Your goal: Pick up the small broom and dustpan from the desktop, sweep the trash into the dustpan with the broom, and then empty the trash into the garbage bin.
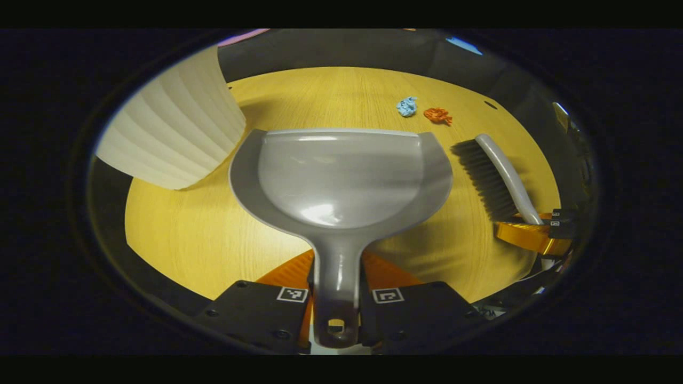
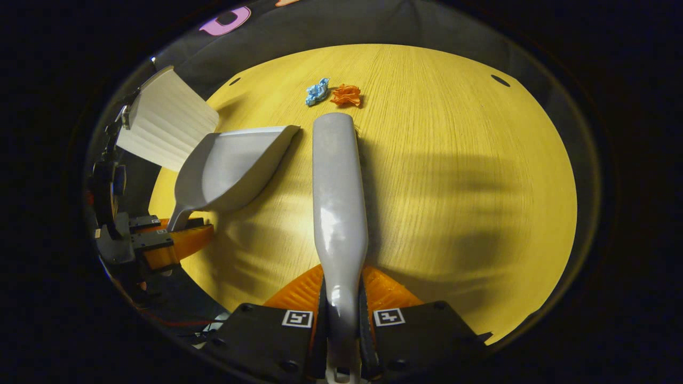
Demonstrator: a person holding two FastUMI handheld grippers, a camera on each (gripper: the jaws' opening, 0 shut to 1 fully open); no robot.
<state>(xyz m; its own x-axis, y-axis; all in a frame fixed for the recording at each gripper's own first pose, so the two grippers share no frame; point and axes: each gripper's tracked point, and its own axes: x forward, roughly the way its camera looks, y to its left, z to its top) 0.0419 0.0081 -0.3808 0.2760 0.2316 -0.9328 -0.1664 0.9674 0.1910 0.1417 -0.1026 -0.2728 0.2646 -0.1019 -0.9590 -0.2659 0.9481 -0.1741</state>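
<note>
My left gripper is shut on the handle of the grey dustpan, which is held just over the wooden tabletop with its mouth facing away. My right gripper is shut on the handle of the small grey broom, pointing at the trash. A blue crumpled scrap and an orange crumpled scrap lie side by side on the far part of the table. In the left gripper view the broom with its dark bristles is at the right, the blue scrap and the orange scrap beyond it.
A white ribbed garbage bin stands at the table's left edge, close to the dustpan; it appears in the right gripper view as the white bin. The round tabletop has small dark holes near its rim.
</note>
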